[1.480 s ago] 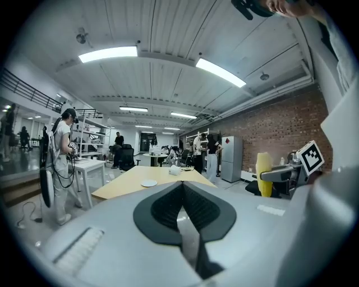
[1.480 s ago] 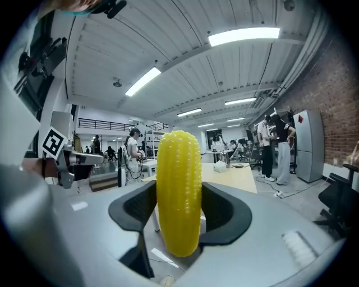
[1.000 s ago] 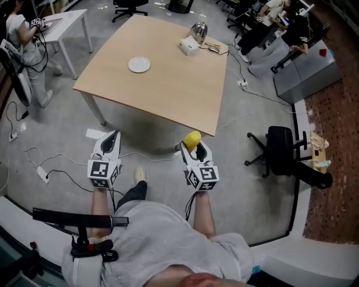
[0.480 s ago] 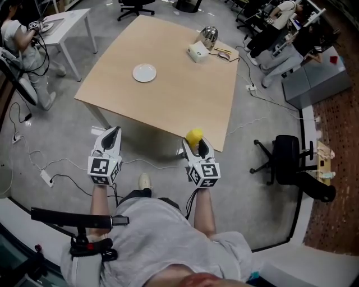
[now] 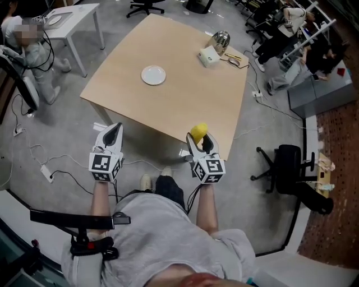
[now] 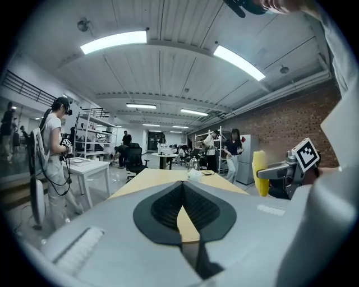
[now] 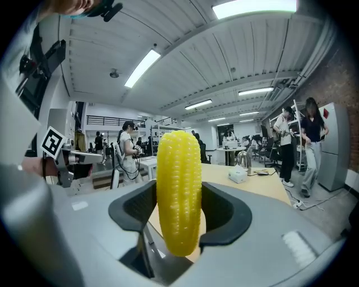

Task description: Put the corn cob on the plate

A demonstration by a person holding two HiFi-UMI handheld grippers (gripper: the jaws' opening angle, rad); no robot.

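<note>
An upright yellow corn cob [image 7: 179,190] is clamped between the jaws of my right gripper [image 5: 201,140], which is shut on it. In the head view the corn cob [image 5: 198,132] hangs right at the near edge of the wooden table [image 5: 185,95]. A small white plate [image 5: 153,74] lies on the far left part of the table, well ahead of both grippers. My left gripper [image 5: 114,132] is over the floor short of the table, its jaw tips together and nothing between them. The left gripper view also catches the corn cob [image 6: 259,172] off to the right.
A white box [image 5: 208,56] and a metal kettle [image 5: 221,39] sit at the table's far right corner. A black office chair [image 5: 286,162] stands on the floor to the right. A white side table [image 5: 73,14] and a person [image 5: 33,50] are at far left. Cables run across the floor.
Both grippers have moved forward toward the table. The corn cob, earlier over the floor, now reaches the table's near edge. The grip is unchanged.
</note>
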